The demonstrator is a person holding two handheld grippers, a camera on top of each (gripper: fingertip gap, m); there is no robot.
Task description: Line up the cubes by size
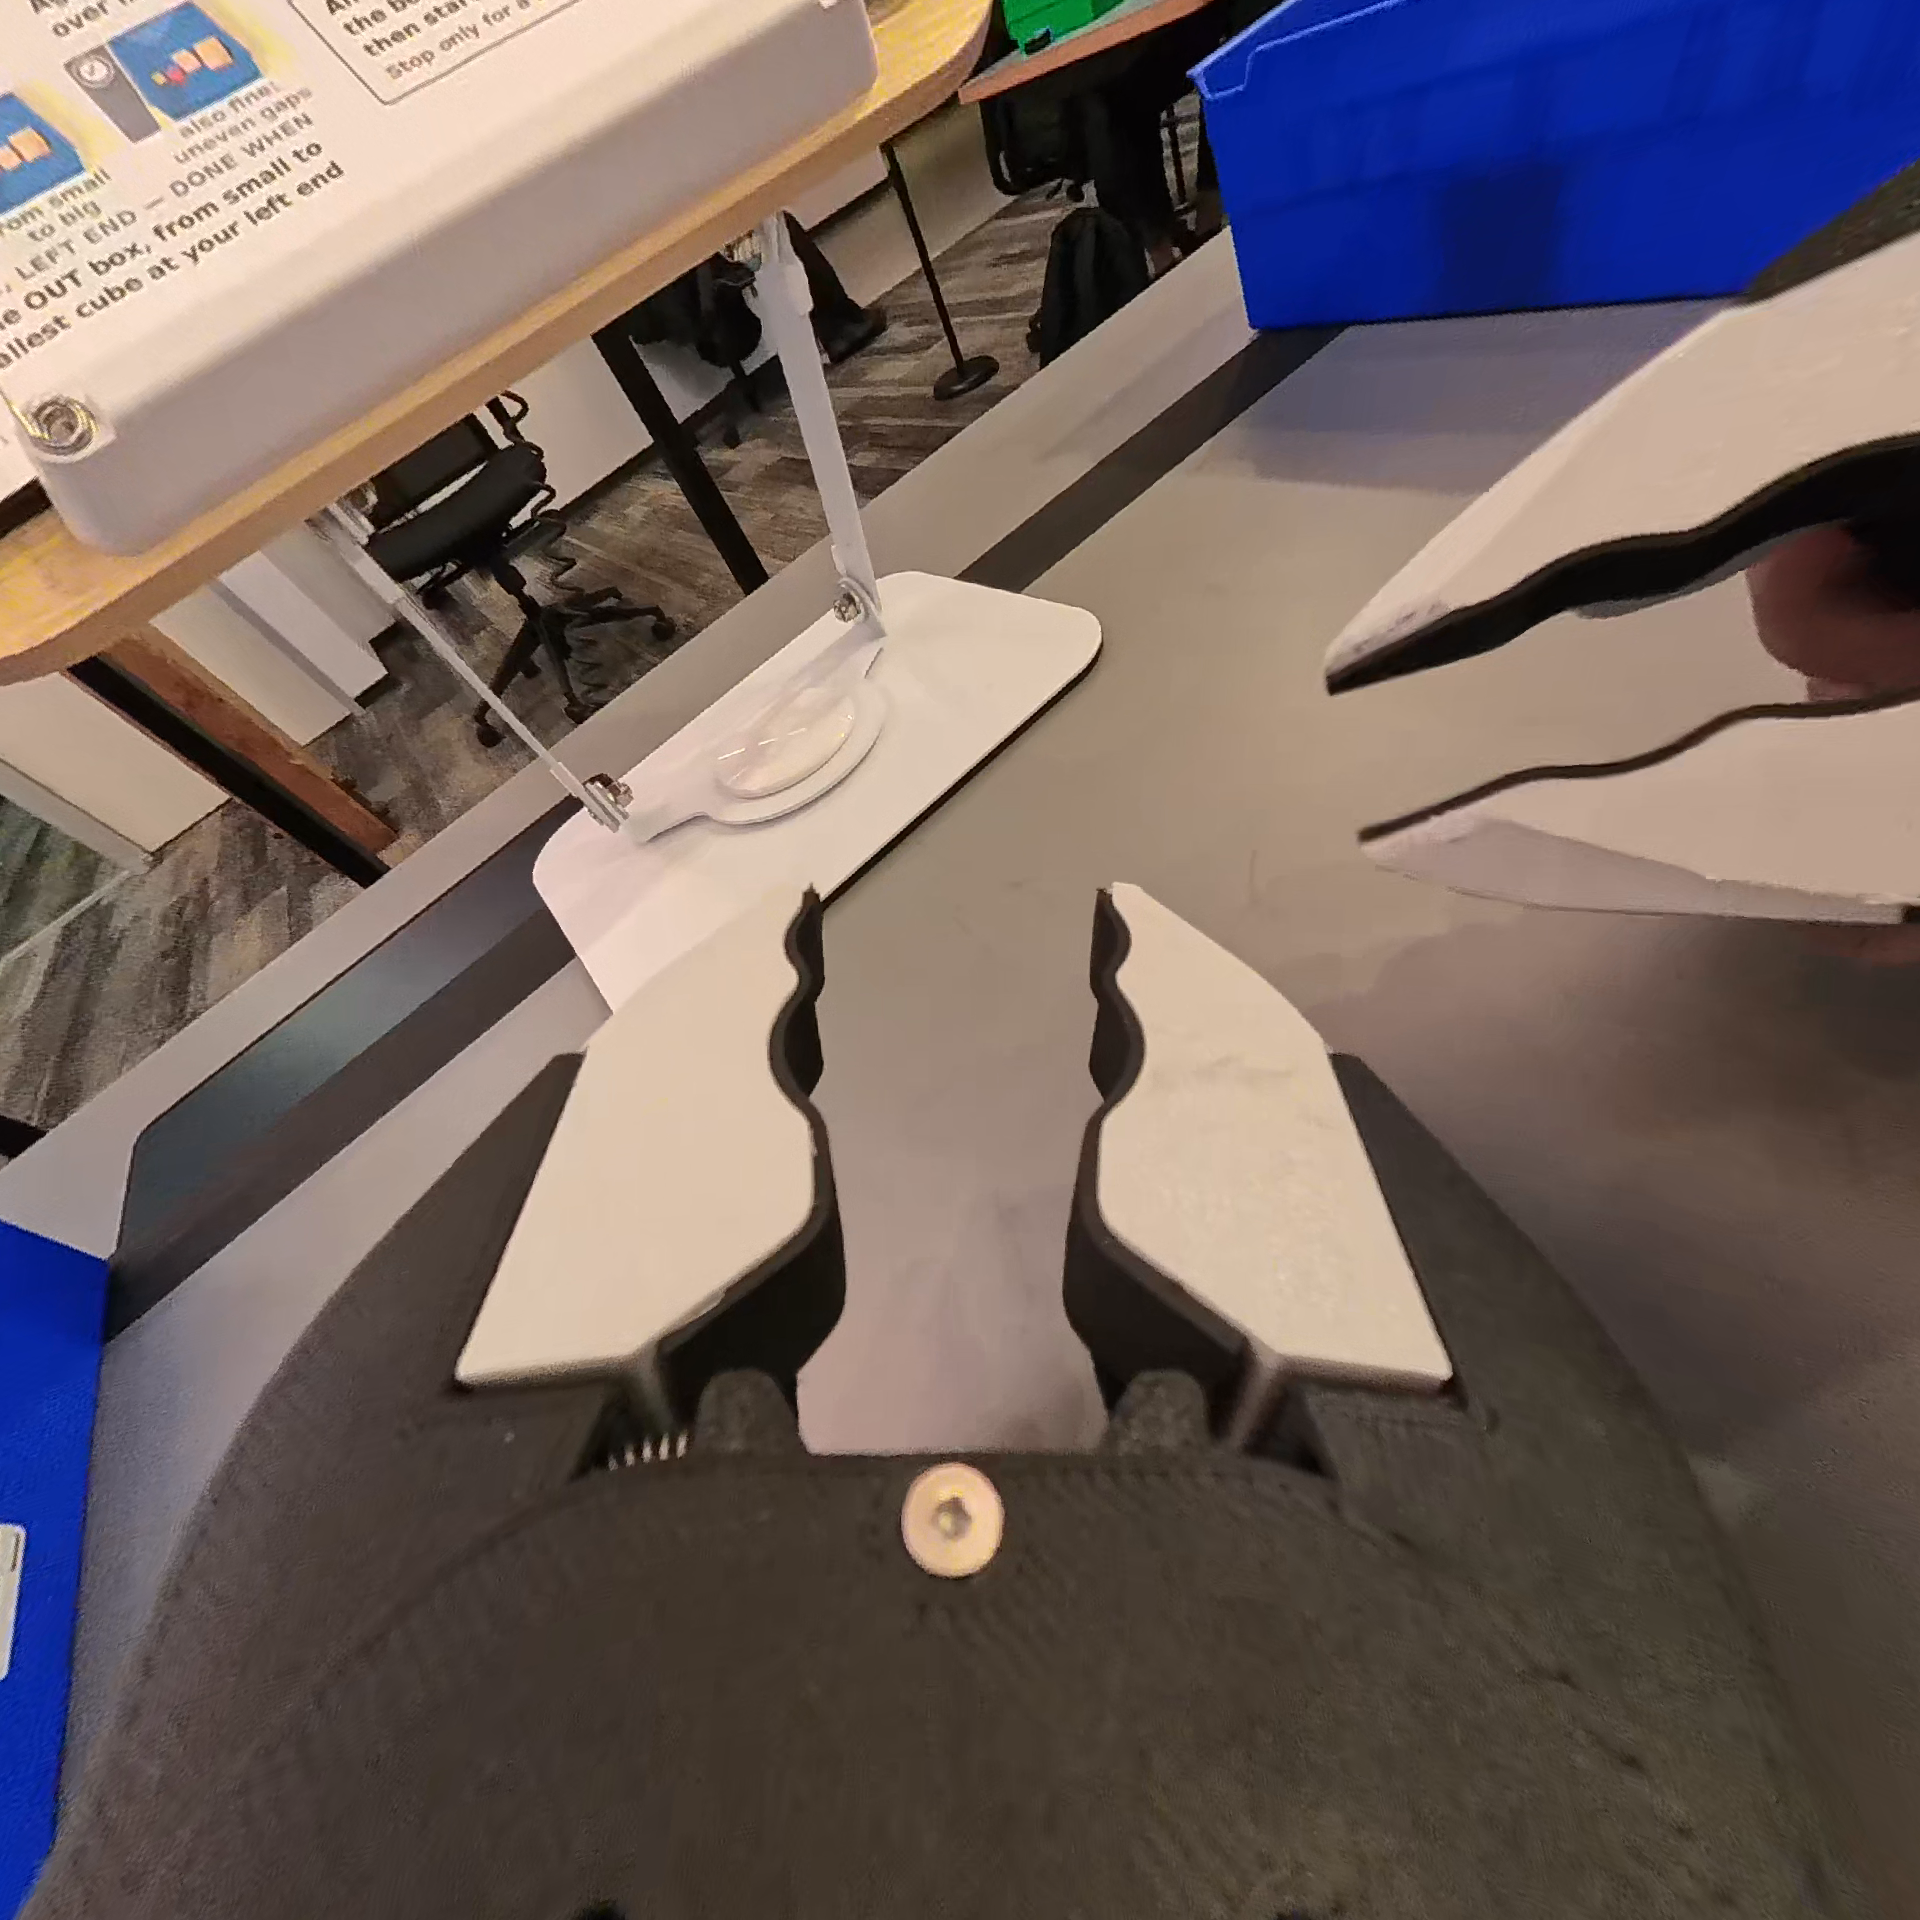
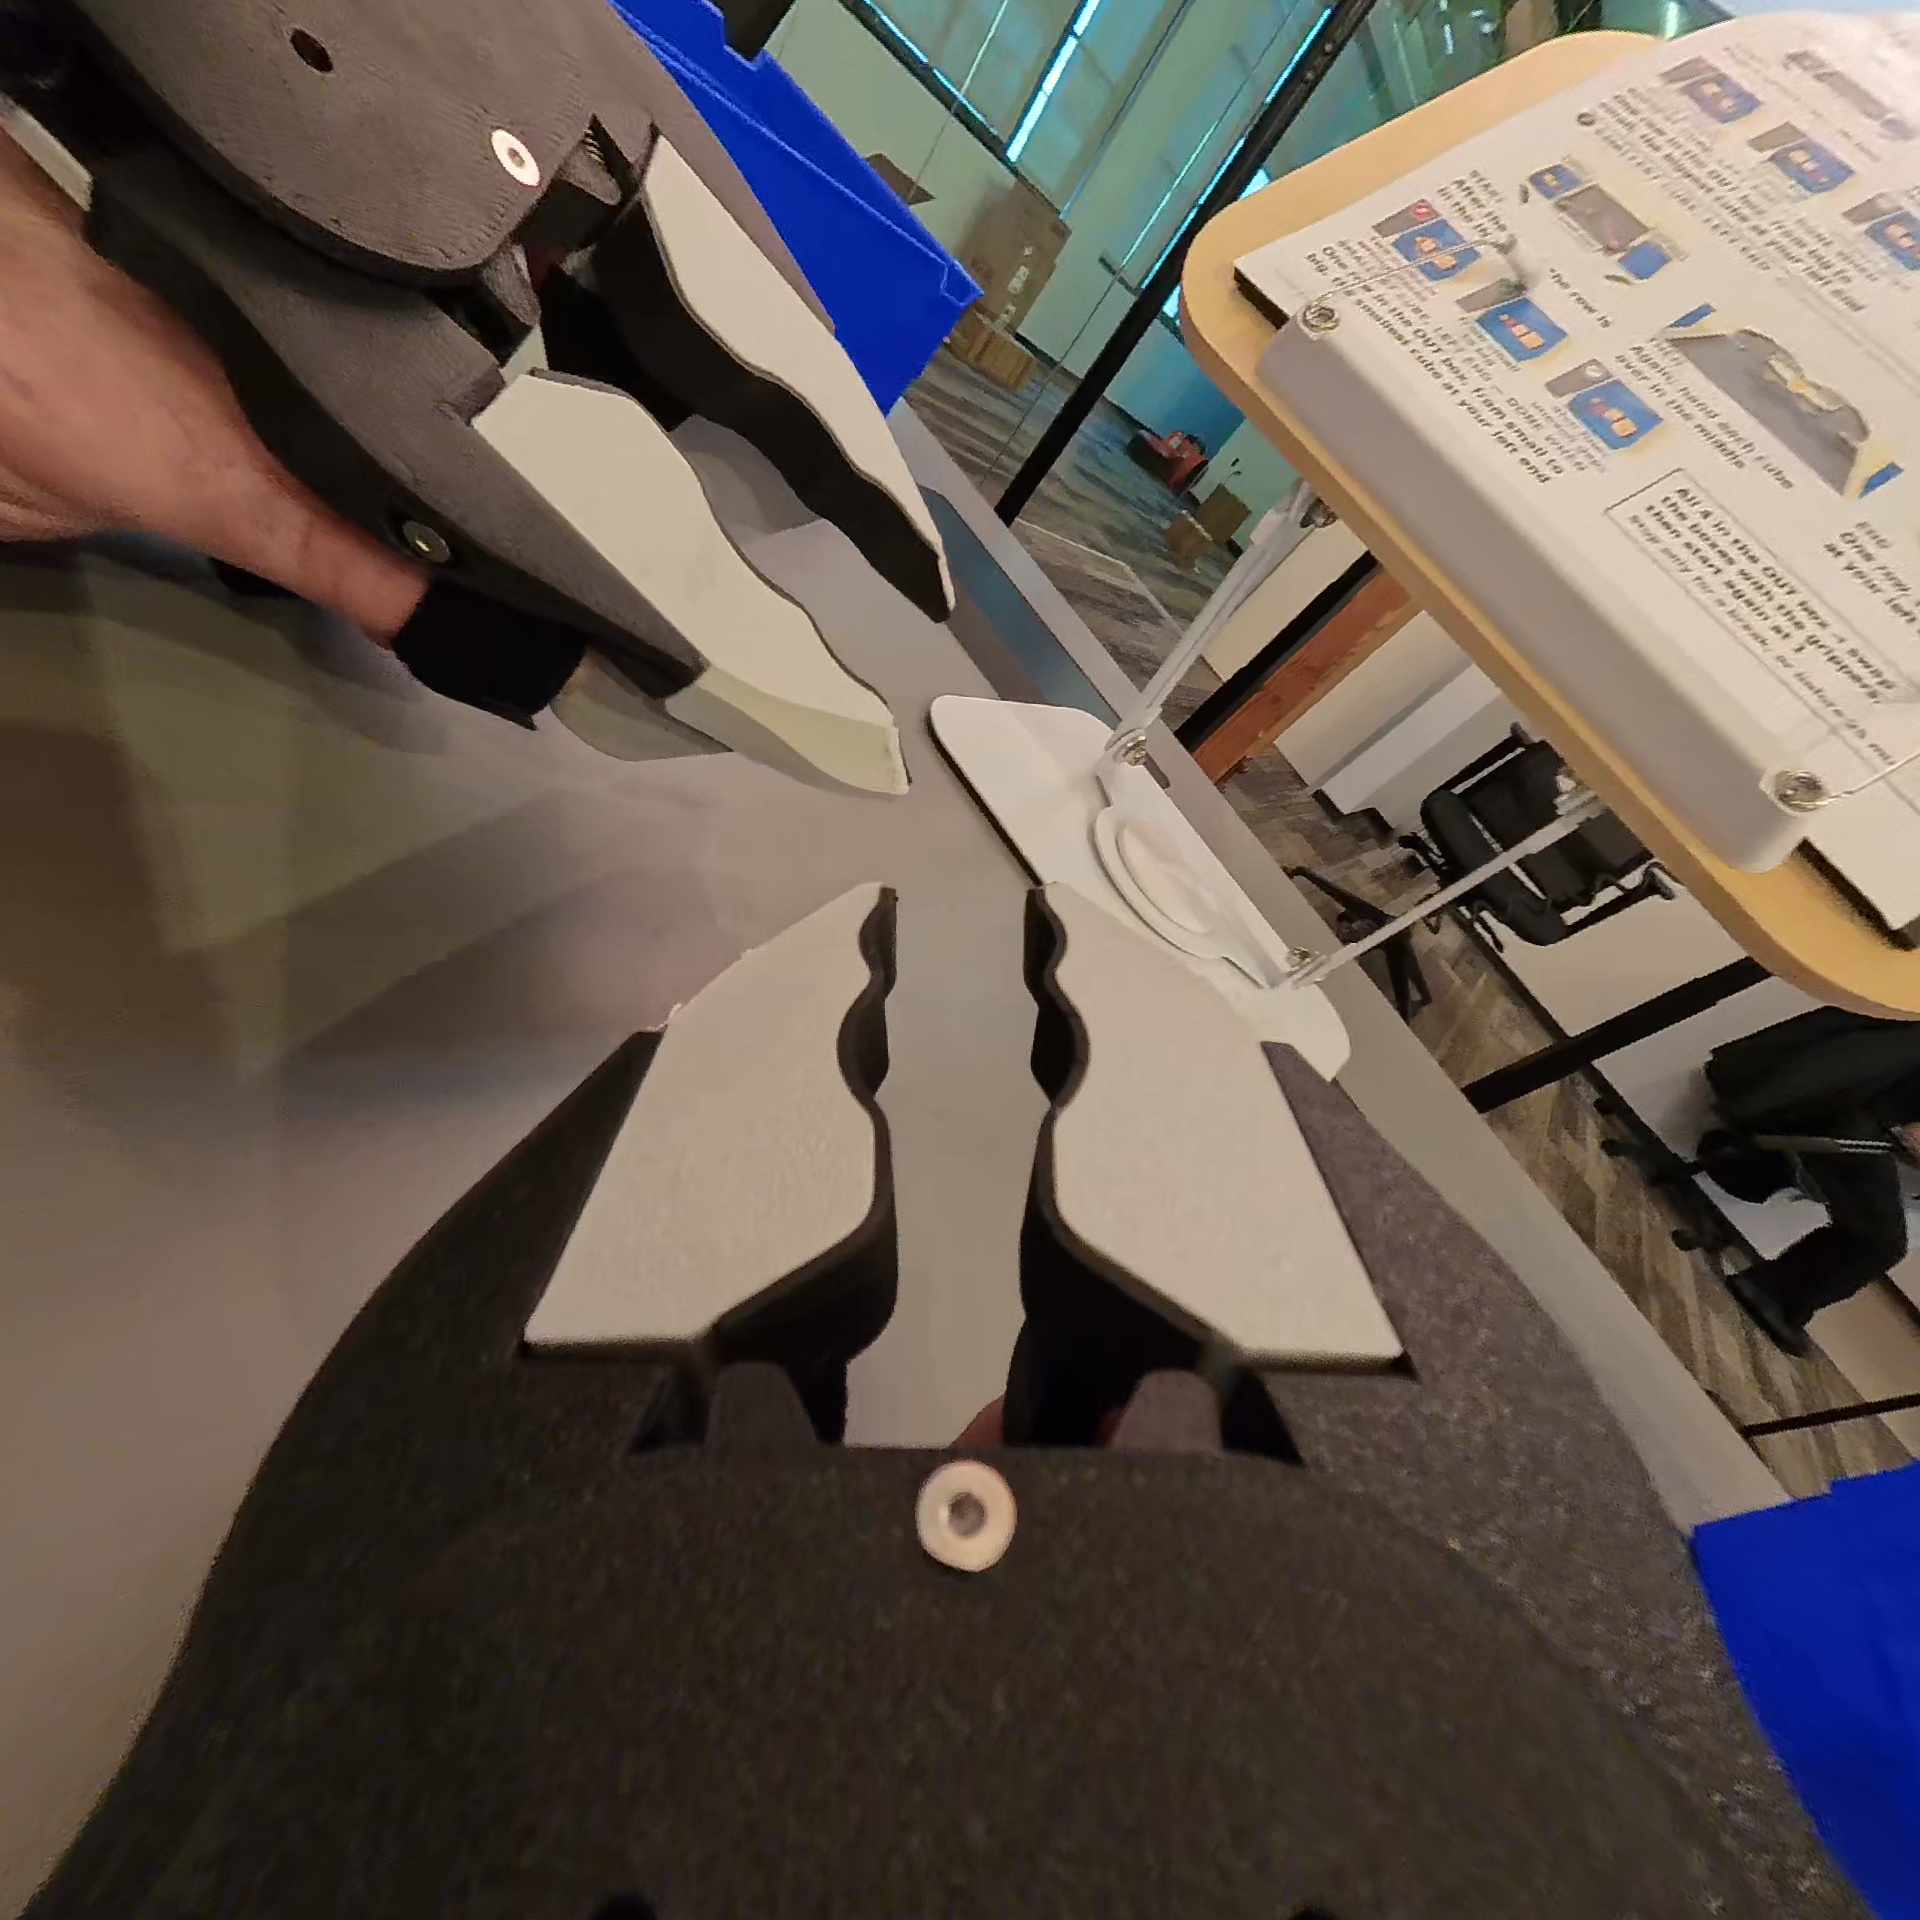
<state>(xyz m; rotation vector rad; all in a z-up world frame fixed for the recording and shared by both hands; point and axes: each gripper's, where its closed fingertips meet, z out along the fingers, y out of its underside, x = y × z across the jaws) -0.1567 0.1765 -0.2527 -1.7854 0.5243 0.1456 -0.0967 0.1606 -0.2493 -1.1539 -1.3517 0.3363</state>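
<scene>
Hovering above a bare grey worktop [image 1: 1195,790], both grippers hold nothing. At far left, a blue bin [image 1: 42,1507] edges into the left wrist view. Next, the left gripper [image 1: 961,904] points forward and downward, jaws spread wide with only worktop between the fingertips. Ahead of it stands the white base [image 1: 966,665] of a stand carrying an instruction card [image 1: 416,156]. Farther right, the right gripper [image 2: 961,899], jaws parted more narrowly and likewise bare, angles inward so that its tips sit near the left gripper's tips. At far right lies a second blue bin [image 1: 1558,177]. No cubes appear in either view; their position relative to the jaws cannot be told. Judgement: the cubes probably lie inside the bins, each gripper being nearer its own side's bin.
</scene>
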